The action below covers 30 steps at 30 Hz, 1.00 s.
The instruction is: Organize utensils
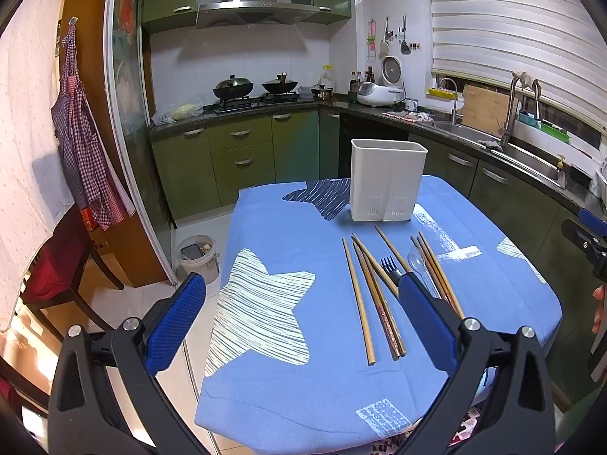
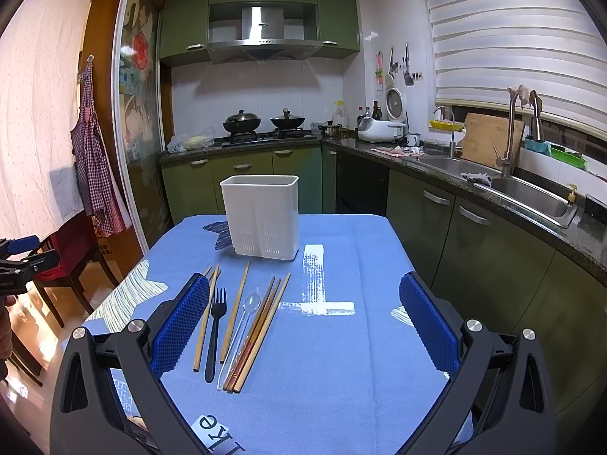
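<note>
The table, covered in a blue cloth with pale star prints, carries everything for the job. The white holder stands upright at the far side of it, apparently empty and with what look like two compartments; its inside is not visible.

All utensils lie loose on the cloth just in front of the holder, handles toward the camera: wooden chopsticks fanned on both sides, a black fork left of centre, and a clear plastic spoon beside it, partly overlapping a bundle of chopsticks.

The left gripper hangs above the near left of the pile, jaws spread wide, holding nothing. The right gripper hangs above the cloth to the right of the pile, likewise spread and empty.

Judgement: sorting has not begun. Recommended first pick is an outlying chopstick or the fork, each lying apart from its neighbours. Close across the shaft near mid-length, lift clear, tilt upright, and lower into one compartment. The clear spoon is hard to see and may slip.
</note>
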{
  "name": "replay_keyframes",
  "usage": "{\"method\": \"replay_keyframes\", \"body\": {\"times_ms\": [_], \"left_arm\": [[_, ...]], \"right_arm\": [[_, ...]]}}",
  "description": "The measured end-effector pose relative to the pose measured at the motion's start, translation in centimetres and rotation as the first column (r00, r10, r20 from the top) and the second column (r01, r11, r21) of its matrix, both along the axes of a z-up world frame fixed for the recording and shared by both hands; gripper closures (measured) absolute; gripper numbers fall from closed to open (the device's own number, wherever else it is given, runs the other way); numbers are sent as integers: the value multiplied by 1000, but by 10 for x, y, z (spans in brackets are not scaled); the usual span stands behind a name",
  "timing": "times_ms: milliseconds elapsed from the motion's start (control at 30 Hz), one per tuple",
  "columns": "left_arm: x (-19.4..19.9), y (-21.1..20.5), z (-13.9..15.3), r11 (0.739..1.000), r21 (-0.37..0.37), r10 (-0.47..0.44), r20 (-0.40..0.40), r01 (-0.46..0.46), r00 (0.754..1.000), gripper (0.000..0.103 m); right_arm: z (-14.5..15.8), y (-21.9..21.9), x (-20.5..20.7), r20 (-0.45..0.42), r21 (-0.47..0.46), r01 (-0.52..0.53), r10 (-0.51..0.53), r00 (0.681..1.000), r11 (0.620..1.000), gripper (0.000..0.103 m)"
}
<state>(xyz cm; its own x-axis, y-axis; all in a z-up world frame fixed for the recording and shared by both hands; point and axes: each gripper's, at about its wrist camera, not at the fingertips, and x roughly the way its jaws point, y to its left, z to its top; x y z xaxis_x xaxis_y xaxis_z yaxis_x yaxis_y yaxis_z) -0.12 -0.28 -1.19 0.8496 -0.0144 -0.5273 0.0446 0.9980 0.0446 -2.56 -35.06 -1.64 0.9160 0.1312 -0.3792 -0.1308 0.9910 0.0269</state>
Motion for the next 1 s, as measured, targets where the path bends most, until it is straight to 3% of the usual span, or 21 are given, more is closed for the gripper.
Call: {"method": "replay_keyframes", "body": {"times_ms": [500,833,1000], "left_arm": [[0,-2,-7,1000,-4,-7,-13,7,1000,6],[6,-6,-7,1000,-14,-12,-20,12,1000,6],[6,-3,-5,1000,-14,-13,-25,12,1000,6]], "right_arm": [[1,0,-1,-4,2,-1,1,1000,1000,4],[-25,-7,9,-10,-10,13,-13,1000,1000,4],[-15,2,11,-14,-13,16,-16,1000,1000,4]]}}
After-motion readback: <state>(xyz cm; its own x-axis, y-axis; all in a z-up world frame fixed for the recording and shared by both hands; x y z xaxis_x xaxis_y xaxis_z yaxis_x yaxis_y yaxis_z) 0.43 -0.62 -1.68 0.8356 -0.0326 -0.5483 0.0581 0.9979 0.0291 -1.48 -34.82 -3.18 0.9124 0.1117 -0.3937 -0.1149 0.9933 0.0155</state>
